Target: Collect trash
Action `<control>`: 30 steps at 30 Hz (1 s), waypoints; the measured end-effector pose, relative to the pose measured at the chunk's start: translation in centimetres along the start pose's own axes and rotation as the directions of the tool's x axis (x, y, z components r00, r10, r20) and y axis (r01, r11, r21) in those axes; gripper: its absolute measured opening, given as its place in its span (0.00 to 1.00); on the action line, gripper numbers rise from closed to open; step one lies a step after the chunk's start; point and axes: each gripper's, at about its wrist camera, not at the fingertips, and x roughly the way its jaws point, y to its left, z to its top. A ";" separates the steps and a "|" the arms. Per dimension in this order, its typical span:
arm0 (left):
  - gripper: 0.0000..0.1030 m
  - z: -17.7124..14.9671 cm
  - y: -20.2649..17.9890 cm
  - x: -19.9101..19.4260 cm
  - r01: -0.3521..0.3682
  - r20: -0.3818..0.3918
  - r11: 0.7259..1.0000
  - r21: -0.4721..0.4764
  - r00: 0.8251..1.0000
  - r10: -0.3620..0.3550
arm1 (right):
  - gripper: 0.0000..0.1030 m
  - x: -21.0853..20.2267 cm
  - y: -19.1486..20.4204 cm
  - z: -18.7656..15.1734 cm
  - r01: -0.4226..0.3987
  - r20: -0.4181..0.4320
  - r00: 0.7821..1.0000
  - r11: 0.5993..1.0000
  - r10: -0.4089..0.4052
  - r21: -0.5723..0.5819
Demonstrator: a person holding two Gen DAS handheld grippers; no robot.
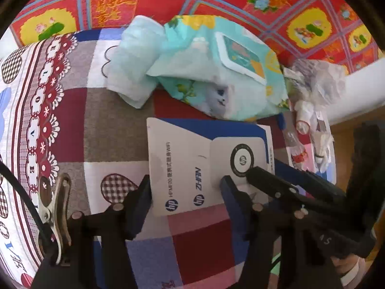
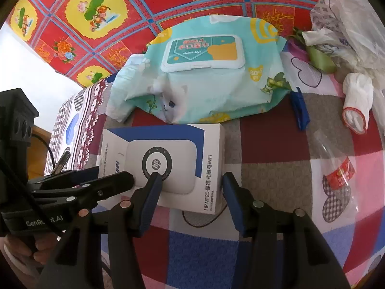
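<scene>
At 9 o'clock on the patterned cloth point(image 1: 115, 130) the surface is bare; at centre lies the white box point(image 1: 207, 163), flat, print side up. The left gripper point(image 1: 185, 187) straddles the box's near-left portion: its left finger sits at the box's left edge, its right finger rests over the lid beside the round logo. The jaws stand partly apart, and whether the pads press the box cannot be told. The right gripper point(image 2: 190, 183) straddles the near-right portion: one finger lies on the logo ring, the other stands just clear of the box's right side, so this tool is open. To do the step well, seat each pad squarely against a side face, not on the lid, close both evenly, then lift level. Both tools point steeply downward, side by side. At 12 o'clock lies the wipes pack point(image 2: 207, 77); at 2 o'clock, a plastic bag point(image 2: 346, 24).
</scene>
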 end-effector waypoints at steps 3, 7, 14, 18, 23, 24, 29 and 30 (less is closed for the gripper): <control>0.53 -0.5 -0.7 -0.6 -0.008 0.006 0.999 0.031 1.000 0.007 | 0.52 -0.6 0.0 -0.5 0.012 0.018 1.000 1.000 -0.012 -0.004; 0.52 -1.1 -1.3 -0.9 -0.008 0.006 0.998 0.059 1.000 0.008 | 0.52 -1.4 -0.3 -1.0 0.028 0.035 0.999 0.999 -0.028 0.018; 0.51 -1.6 -3.9 -0.5 0.003 -0.002 0.991 0.132 1.000 -0.003 | 0.52 -3.3 -1.4 -2.6 0.054 0.073 0.996 0.996 -0.059 0.074; 0.51 -1.9 -5.9 -0.2 0.008 -0.008 0.980 0.199 1.000 -0.006 | 0.52 -4.5 -2.3 -3.8 0.072 0.091 0.992 0.990 -0.083 0.122; 0.51 -2.6 -7.9 0.1 0.020 -0.028 0.964 0.265 1.000 -0.013 | 0.52 -5.9 -3.6 -5.4 0.091 0.114 0.987 0.980 -0.113 0.179; 0.51 -2.8 -8.3 0.2 0.022 -0.033 0.960 0.278 0.999 -0.013 | 0.52 -6.1 -3.8 -5.7 0.094 0.117 0.986 0.978 -0.118 0.189; 0.51 -3.6 -10.3 0.4 0.039 -0.052 0.939 0.341 0.998 -0.022 | 0.52 -7.6 -4.9 -7.3 0.115 0.139 0.978 0.962 -0.153 0.246; 0.51 -3.7 -10.7 0.5 0.043 -0.055 0.936 0.350 0.998 -0.025 | 0.52 -7.9 -5.1 -7.6 0.118 0.143 0.977 0.959 -0.158 0.257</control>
